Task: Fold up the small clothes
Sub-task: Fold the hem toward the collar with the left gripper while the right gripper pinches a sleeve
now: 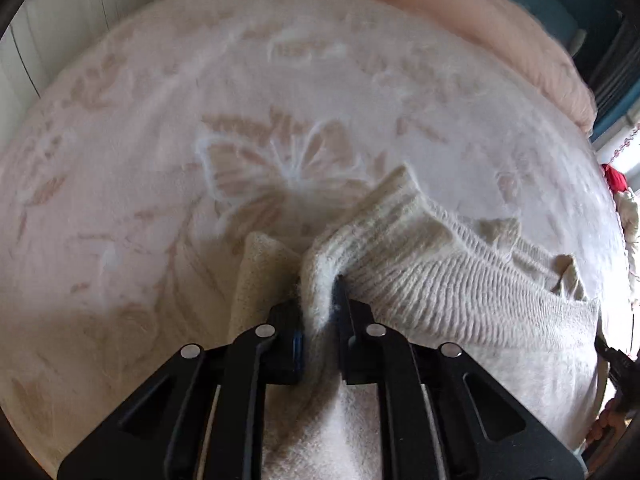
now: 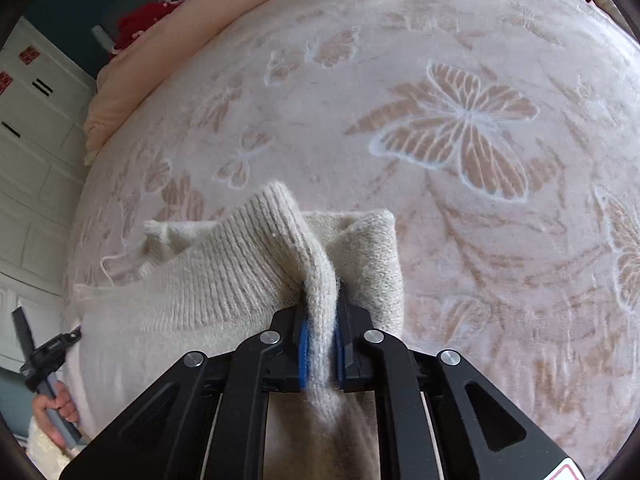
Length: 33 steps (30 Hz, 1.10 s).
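Down on the bed, a cream knitted sweater lies bunched on a pale blanket patterned with butterflies. The left gripper points steeply down, its jaws clamped on a raised fold of the ribbed knit; the wool squeezes up between the black fingers and runs back under the tool. The right gripper does the same at another part of the garment, its jaws pressed together on a ridge of knit that passes between the blue pads. From the right wrist view the sweater spreads to the left, where a hand grips the handle of the other tool at the picture's edge. A pink pillow lies along the far edge of the blanket, with something red behind it and white cabinet doors beyond.
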Available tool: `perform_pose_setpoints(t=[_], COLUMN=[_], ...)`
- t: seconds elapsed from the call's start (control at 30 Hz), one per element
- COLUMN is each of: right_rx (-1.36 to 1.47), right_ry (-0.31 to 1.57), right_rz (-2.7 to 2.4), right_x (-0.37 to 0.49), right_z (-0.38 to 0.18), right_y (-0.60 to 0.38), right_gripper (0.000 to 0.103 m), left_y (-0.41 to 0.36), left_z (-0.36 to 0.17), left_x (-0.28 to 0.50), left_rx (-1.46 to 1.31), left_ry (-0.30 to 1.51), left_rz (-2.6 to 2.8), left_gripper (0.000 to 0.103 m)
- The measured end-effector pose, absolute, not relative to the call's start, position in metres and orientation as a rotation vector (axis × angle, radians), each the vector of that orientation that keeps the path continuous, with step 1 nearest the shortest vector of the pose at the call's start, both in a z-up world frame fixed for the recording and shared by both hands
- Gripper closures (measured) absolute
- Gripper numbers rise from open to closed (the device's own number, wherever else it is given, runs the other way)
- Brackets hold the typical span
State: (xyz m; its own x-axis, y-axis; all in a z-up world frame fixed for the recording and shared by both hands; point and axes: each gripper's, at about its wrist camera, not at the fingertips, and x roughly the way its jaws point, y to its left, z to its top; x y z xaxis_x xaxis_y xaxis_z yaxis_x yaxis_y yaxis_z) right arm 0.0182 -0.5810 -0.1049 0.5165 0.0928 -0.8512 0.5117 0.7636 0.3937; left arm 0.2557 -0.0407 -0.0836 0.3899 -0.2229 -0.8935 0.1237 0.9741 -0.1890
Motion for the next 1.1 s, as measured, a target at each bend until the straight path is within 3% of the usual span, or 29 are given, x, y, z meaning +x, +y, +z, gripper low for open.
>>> perform_pose_setpoints(t=[0.03, 0.07, 0.1, 0.17, 0.2, 0.33, 0.5, 0.57, 0.63, 0.67, 0.7, 0.73, 0.77, 0.97, 1.03, 1.1], right_rx=[0.696, 0.712, 0.717, 0.680, 0.659, 0.600, 0.794, 0.870, 0.895, 0.907, 0.923, 0.945, 0.960, 0.810, 0.763, 0.797], right_ry=[0.971, 0.930, 0.896, 0.840, 0.836, 0.929, 0.995, 0.969, 0.955, 0.947, 0.936, 0.917, 0.917, 0.782, 0.845, 0.976], right_rz=[-0.279, -0.277, -0.272, -0.285, -0.290, -0.293, -0.260, -0.227, -0.223, -0.236, -0.234, -0.211, -0.191, -0.132, -0.164, -0.200], right_x=[0.012, 0.004, -0.005, -0.035, -0.047, -0.103, -0.139, -0.135, -0.126, -0.122, -0.118, -0.111, -0.105, -0.116, -0.129, -0.138], right_z=[-0.094, -0.080, -0.069, -0.044, -0.040, -0.051, -0.097, -0.108, -0.113, -0.113, -0.112, -0.108, -0.104, -0.012, -0.027, -0.078], right_y=[-0.579, -0.576, -0.572, -0.559, -0.554, -0.529, -0.518, -0.513, -0.511, -0.511, -0.511, -0.513, -0.513, -0.497, -0.496, -0.501], right_gripper=[0.085, 0.076, 0.059, 0.034, 0.030, 0.028, 0.028, 0.026, 0.026, 0.029, 0.067, 0.079, 0.079, 0.082, 0.082, 0.079], left_y=[-0.039, -0.034, -0.028, -0.010, -0.004, 0.043, 0.073, 0.070, 0.062, 0.058, 0.054, 0.050, 0.047, 0.067, 0.080, 0.086], left_z=[-0.078, -0.067, -0.058, -0.039, -0.035, -0.042, -0.084, -0.088, -0.086, -0.086, -0.085, -0.083, -0.073, -0.010, -0.025, -0.064], left_x=[0.252, 0.244, 0.236, 0.212, 0.205, 0.154, 0.109, 0.103, 0.105, 0.108, 0.115, 0.121, 0.124, 0.101, 0.093, 0.088], left_rx=[-0.108, -0.126, -0.130, -0.133, -0.139, -0.268, -0.507, -0.550, -0.544, -0.559, -0.575, -0.578, -0.575, -0.489, -0.451, -0.423], left_ry=[1.148, 1.146, 1.133, 1.088, 1.080, 1.139, 1.233, 1.209, 1.174, 1.165, 1.166, 1.186, 1.178, 1.073, 1.116, 1.197], left_rz=[-0.231, -0.254, -0.263, -0.265, -0.260, -0.253, -0.188, -0.175, -0.160, -0.170, -0.191, -0.206, -0.203, -0.222, -0.171, -0.130], left_gripper=[0.085, 0.079, 0.074, 0.043, 0.040, 0.029, 0.026, 0.017, 0.018, 0.036, 0.056, 0.073, 0.078, 0.087, 0.087, 0.086])
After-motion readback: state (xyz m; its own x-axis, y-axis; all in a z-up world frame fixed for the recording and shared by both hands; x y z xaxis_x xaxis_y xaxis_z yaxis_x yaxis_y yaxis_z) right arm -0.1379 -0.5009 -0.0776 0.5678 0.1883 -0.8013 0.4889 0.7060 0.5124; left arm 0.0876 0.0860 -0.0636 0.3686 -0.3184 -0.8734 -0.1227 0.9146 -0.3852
